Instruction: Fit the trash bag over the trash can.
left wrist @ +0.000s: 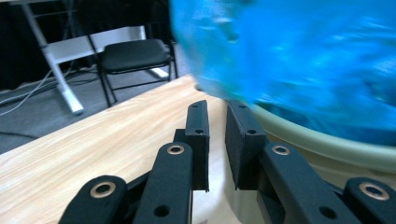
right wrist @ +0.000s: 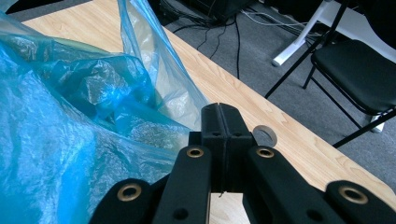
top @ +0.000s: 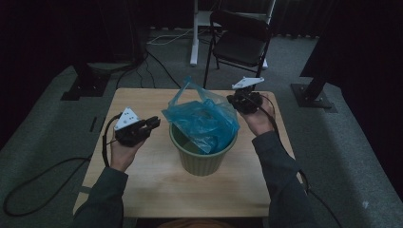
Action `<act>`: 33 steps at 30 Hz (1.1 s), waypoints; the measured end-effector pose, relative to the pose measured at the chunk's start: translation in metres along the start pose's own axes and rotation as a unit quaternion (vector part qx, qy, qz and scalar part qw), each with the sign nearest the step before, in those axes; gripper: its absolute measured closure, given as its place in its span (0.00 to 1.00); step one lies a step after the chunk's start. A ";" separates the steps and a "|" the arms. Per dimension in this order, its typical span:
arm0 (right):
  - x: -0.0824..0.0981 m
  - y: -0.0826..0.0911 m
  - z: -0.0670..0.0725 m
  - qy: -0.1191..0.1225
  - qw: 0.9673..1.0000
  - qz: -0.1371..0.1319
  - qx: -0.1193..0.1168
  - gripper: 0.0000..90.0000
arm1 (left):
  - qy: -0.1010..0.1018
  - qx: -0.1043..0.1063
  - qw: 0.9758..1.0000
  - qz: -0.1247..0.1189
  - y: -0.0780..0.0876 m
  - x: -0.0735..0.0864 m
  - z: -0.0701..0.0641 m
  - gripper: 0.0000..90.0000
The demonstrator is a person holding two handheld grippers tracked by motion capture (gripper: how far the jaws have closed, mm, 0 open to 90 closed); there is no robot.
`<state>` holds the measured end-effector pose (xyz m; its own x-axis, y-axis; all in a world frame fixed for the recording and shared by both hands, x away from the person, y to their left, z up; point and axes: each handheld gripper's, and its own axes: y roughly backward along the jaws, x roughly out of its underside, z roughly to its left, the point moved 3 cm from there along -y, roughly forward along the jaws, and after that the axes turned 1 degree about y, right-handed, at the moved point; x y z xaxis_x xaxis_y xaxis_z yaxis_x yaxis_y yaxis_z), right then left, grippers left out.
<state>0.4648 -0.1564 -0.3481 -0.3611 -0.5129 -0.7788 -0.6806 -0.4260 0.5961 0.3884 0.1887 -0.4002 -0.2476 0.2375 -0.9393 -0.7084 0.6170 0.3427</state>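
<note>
A pale green ribbed bin stands in the middle of the wooden table, and a thin blue plastic bag sits crumpled in its mouth and billows above the rim. My left gripper is just left of the bag, and its jaws stand a little apart with nothing between them. In the left gripper view it points at the bin's rim under the blurred bag. My right gripper is at the bag's far right corner, which looks taut. Its jaws are pressed together where the bag's film meets them.
A small pale ring lies on the table just beyond the right gripper. A black folding chair and a white stand leg are on the carpet behind the table. Cables trail across the floor at the left.
</note>
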 end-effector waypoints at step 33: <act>-0.001 -0.003 -0.006 -0.004 1.000 -0.001 0.010 1.00 | 0.073 0.005 0.997 0.004 -0.059 -0.031 0.012 0.99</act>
<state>0.4710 -0.1593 -0.3483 -0.3643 -0.5060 -0.7818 -0.6939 -0.4125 0.5903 0.4455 0.1539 -0.3910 -0.3466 0.1316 -0.9287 -0.7002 0.6225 0.3496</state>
